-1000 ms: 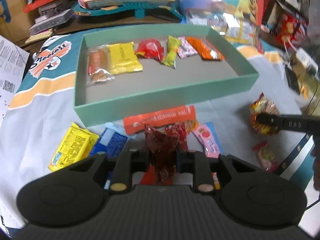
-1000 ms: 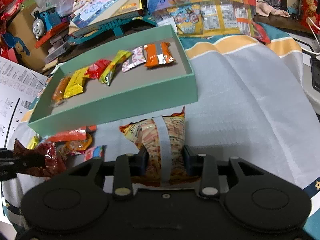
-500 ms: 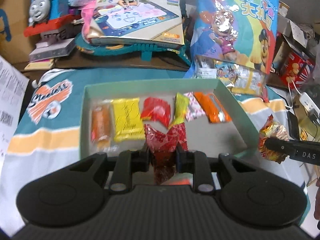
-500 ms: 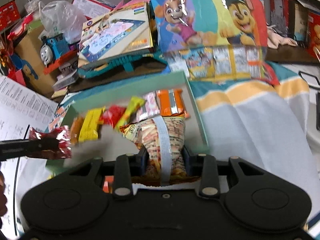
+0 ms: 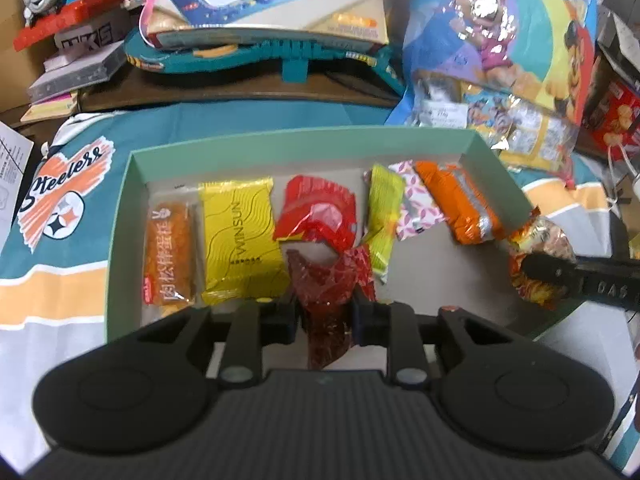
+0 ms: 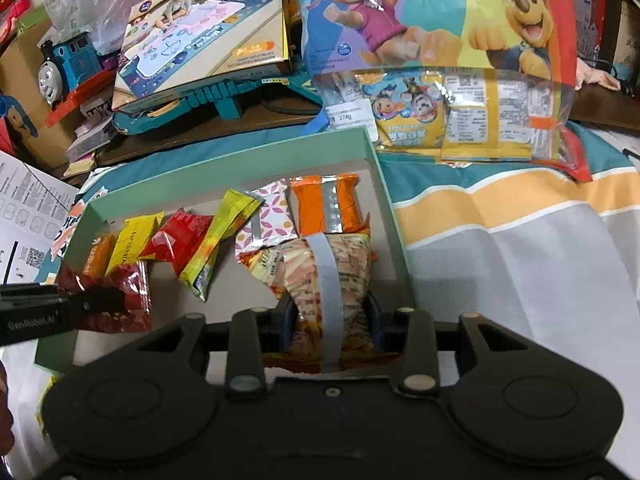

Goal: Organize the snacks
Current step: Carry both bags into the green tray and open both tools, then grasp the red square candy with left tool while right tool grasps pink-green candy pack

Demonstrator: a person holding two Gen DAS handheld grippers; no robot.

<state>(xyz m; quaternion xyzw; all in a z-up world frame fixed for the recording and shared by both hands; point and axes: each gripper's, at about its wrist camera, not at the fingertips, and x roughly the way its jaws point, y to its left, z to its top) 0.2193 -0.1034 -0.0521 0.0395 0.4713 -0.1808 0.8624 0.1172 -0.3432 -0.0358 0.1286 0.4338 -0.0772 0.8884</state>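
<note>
Mint-green cardboard box (image 5: 120,216): six snacks lined along far wall | left hand-held gripper (image 5: 326,312) jaws opening around dark-red packet (image 5: 328,280) over box's near middle | right hand-held gripper (image 6: 330,316) jaws opening around striped chip bag (image 6: 320,268) at right end | both not yet dropped

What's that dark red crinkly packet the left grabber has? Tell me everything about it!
The dark red packet is a small snack in shiny, see-through crinkled wrap that catches the light. It stands roughly upright between the fingers of the left gripper, whose jaws are opening; its bottom tail hangs below them. It sits over the green box, near the front, just before the bright red packet and beside the yellow packet. From the right wrist view it shows at the box's left end.
</note>
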